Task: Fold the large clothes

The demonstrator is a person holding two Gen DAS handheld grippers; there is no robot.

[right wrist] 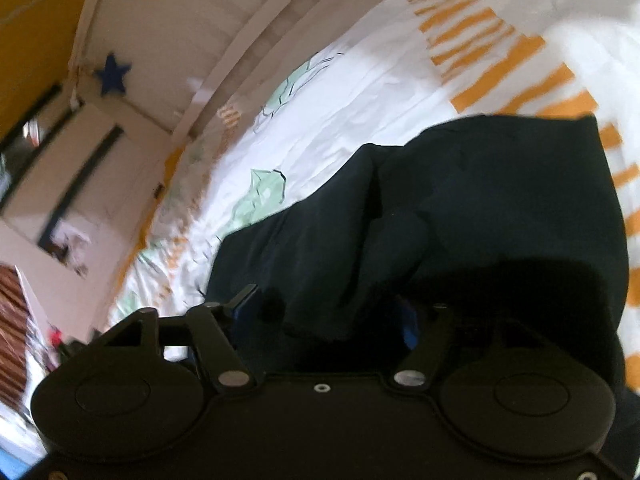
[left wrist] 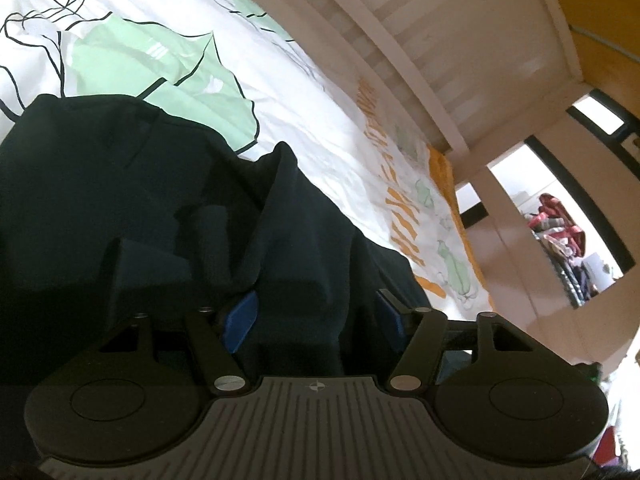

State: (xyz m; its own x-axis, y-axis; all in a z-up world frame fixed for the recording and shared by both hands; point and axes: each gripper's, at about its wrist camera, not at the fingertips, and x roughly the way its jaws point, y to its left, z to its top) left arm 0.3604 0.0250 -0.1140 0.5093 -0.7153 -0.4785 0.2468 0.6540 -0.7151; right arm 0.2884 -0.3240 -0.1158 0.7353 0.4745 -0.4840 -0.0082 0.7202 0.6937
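Observation:
A large dark garment [left wrist: 120,200] lies on a bed with a white sheet [left wrist: 320,92] printed with green leaves and orange marks. In the left wrist view my left gripper [left wrist: 316,316] has a bunched fold of the dark garment between its blue pads [left wrist: 240,320] and looks shut on it. In the right wrist view the dark garment [right wrist: 500,192] drapes over my right gripper [right wrist: 332,320]. A fold of cloth fills the gap between its blue pads [right wrist: 408,324], so it looks shut on the garment. Both fingertips are mostly hidden by cloth.
A white slatted bed rail [left wrist: 420,60] runs along the far side of the bed; it also shows in the right wrist view [right wrist: 256,40]. White cupboards [left wrist: 520,220] and an orange wall [left wrist: 600,12] stand beyond. A blue star [right wrist: 113,74] hangs on the frame.

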